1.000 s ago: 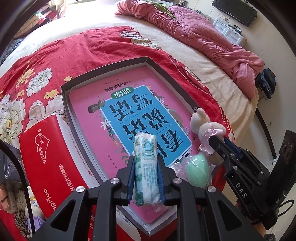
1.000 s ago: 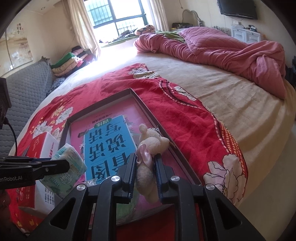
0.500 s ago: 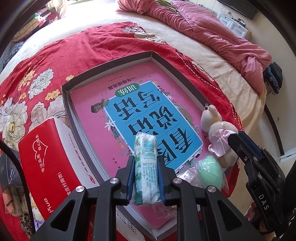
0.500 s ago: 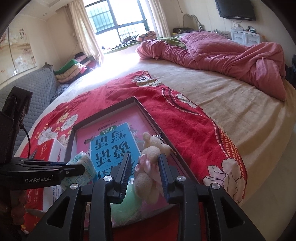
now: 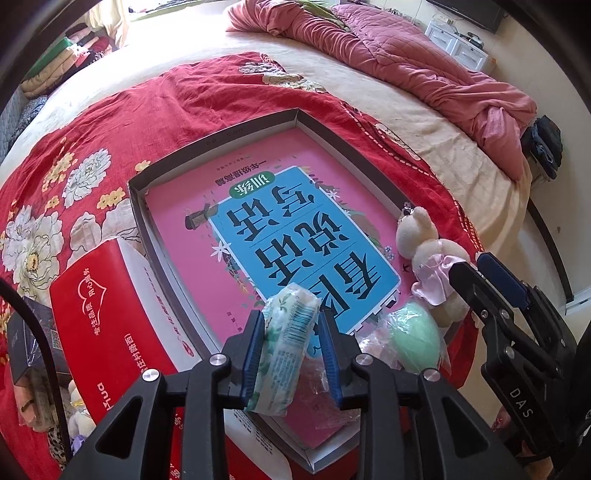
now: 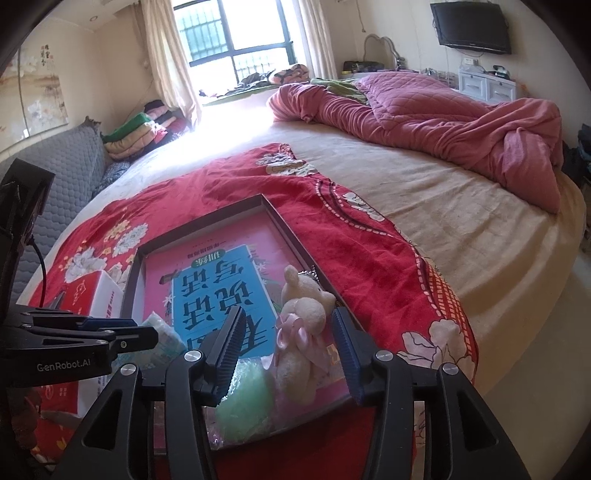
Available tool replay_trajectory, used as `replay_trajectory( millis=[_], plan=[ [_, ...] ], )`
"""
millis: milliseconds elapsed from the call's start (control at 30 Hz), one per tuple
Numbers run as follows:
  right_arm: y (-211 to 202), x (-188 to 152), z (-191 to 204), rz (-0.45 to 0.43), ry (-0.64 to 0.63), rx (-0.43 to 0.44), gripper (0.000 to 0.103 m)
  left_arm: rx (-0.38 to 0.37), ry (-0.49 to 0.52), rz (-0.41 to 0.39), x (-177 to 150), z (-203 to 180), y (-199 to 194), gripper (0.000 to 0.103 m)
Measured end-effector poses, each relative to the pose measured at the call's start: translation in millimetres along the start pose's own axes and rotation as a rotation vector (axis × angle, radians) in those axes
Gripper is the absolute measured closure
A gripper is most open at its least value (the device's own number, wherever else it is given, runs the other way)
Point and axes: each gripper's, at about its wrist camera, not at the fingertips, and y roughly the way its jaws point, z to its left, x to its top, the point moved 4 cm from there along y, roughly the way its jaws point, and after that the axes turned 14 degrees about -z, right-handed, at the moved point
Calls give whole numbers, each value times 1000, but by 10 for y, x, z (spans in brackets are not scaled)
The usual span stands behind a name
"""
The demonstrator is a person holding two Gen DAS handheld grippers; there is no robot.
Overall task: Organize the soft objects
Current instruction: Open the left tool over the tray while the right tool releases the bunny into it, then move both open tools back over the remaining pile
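Red bedspread (image 5: 207, 92) with white and yellow flowers; pink book (image 5: 295, 229) with a blue panel in the dark-rimmed tray (image 5: 221, 136); cream plush rabbit (image 6: 303, 314) with pink bow; mint-green sponge (image 5: 415, 339); green-and-white patterned tissue pack (image 5: 284, 343).

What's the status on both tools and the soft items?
Right tool just opened, plush toy released in tray. Left tool easing open, tissue pack between its pads, right pad clear. Green sponge lies beside; nothing blocking.

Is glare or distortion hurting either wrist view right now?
Right wrist view: the window is blown out and washes the far bed white; the plush toy stays clear. Left wrist view: even light, sharp tissue pack; fisheye bends the tray rim.
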Motion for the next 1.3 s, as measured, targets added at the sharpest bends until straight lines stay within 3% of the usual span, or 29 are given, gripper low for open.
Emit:
replay_trajectory(
  millis=[467,700,1300],
  plan=[
    [-80,18,8,-12,-17,-45,44,-46,-37,-53,-20,9,-262,55],
    [-150,73,7,-33,-2,-63,38,-47,-42,-111,-60,-23,-513,39],
    [-431,262,90,-100,-41,-162,29,1,-74,-170,-184,137,-895,28]
  ],
)
